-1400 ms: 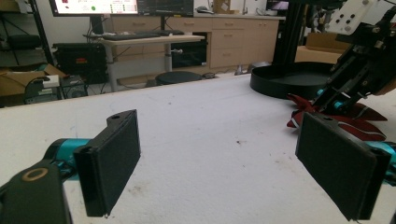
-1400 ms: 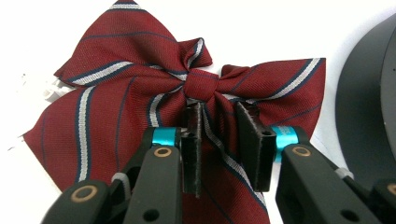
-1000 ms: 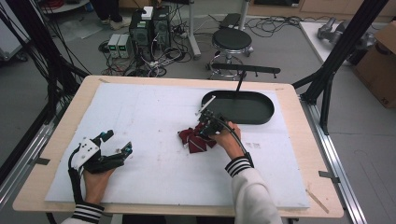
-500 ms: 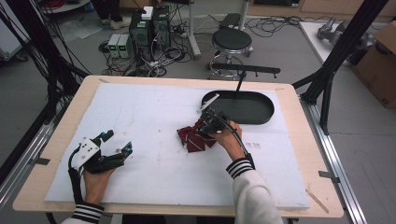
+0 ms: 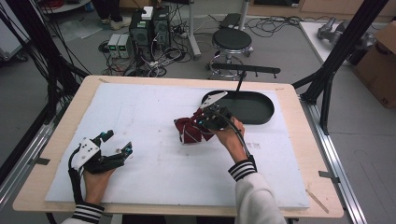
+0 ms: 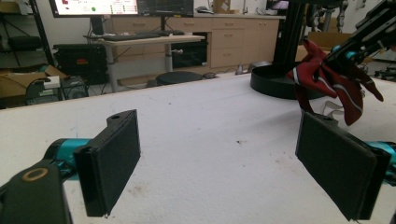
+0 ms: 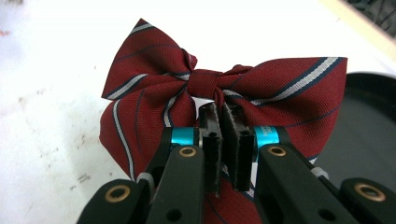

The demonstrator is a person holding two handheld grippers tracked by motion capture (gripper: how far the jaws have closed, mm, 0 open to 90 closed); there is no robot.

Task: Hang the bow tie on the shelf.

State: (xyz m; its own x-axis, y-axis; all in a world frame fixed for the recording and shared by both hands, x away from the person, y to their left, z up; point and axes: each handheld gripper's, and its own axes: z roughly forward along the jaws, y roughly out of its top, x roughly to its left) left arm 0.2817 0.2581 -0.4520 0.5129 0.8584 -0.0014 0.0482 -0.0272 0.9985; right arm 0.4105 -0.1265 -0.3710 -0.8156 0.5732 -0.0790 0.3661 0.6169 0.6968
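A dark red bow tie (image 7: pixel 196 88) with white and navy stripes hangs in my right gripper (image 7: pixel 223 114), whose jaws are shut on it just below the knot. In the high view the bow tie (image 5: pixel 187 129) is lifted off the white mat near the table's middle, with the right gripper (image 5: pixel 205 122) close to the black tray. My left gripper (image 5: pixel 116 142) rests at the front left, open with nothing between its pads (image 6: pixel 114 161). From the left gripper view the bow tie (image 6: pixel 329 77) dangles at the far right.
A black oval tray (image 5: pixel 261 109) lies at the back right of the white mat (image 5: pixel 140 121). A white tag (image 5: pixel 214 98) sticks out at the tray's left rim. Beyond the table stand a stool (image 5: pixel 232 39) and computer boxes (image 5: pixel 149 25).
My right gripper has risen with the bow tie, lifting it off the mat. The left gripper has stayed where it was.
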